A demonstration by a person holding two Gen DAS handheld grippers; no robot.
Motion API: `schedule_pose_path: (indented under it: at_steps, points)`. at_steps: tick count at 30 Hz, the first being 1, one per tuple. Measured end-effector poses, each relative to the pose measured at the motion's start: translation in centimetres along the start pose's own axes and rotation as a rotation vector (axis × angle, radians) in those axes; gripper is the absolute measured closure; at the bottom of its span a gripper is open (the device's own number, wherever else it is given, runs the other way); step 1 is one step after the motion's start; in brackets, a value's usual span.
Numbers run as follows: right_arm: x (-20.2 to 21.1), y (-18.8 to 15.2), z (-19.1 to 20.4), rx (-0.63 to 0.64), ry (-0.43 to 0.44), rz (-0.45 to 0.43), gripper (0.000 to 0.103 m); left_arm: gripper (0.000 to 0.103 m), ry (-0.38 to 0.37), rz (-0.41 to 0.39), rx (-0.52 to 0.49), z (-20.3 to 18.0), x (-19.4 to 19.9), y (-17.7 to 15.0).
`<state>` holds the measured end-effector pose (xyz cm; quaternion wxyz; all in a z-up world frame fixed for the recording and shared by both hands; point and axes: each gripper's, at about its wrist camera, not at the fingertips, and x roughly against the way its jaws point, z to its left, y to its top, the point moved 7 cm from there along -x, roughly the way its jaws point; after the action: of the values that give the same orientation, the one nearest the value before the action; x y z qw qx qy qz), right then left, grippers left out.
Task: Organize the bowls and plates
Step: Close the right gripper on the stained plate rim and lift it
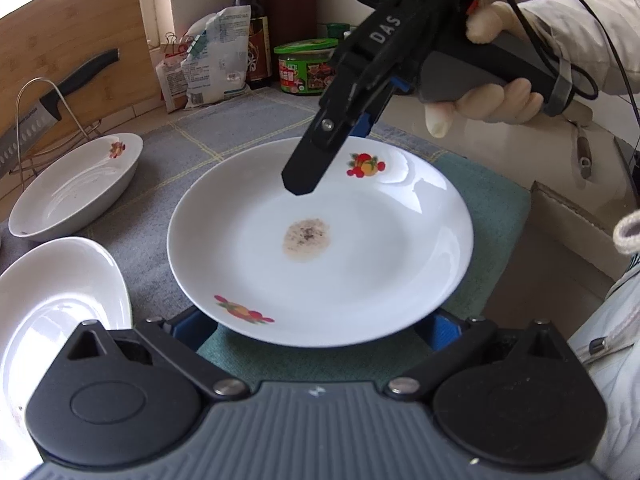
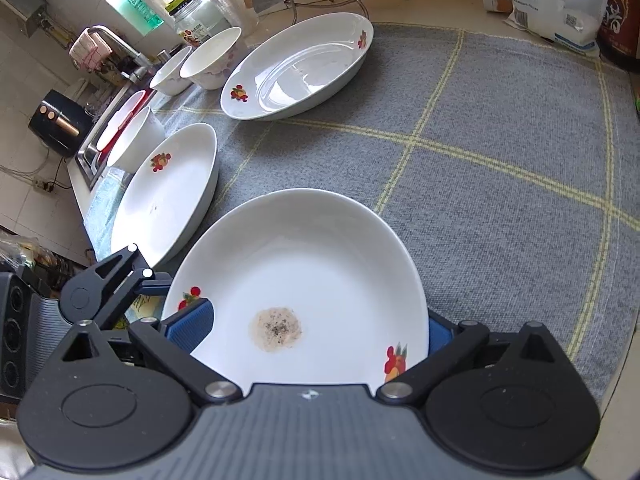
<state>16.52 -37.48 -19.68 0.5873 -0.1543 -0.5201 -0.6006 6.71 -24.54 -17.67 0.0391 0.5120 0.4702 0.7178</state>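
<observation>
Along the left edge of the grey checked cloth, small white bowls cluster at the far corner. Next come two white oval dishes, each lying singly, nothing stacked. At the near edge lies the round white plate with fruit prints and a brown stain. The left gripper spreads wide either side of its rim. The right gripper hovers over it; from these views I cannot tell its gap. Sorting looks barely begun.

White plate with red-and-orange fruit motifs and a brownish speckled stain; grey mat crossed by yellow lines.
</observation>
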Motion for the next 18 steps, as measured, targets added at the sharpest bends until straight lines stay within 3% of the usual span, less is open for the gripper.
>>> schedule_pose_path:
  at_steps: [18]
  points:
    - [3.7, 2.5, -3.9, -0.019, -0.063, -0.108, 0.000, 0.001, -0.003, -0.034, -0.034, 1.1, -3.0, 5.1]
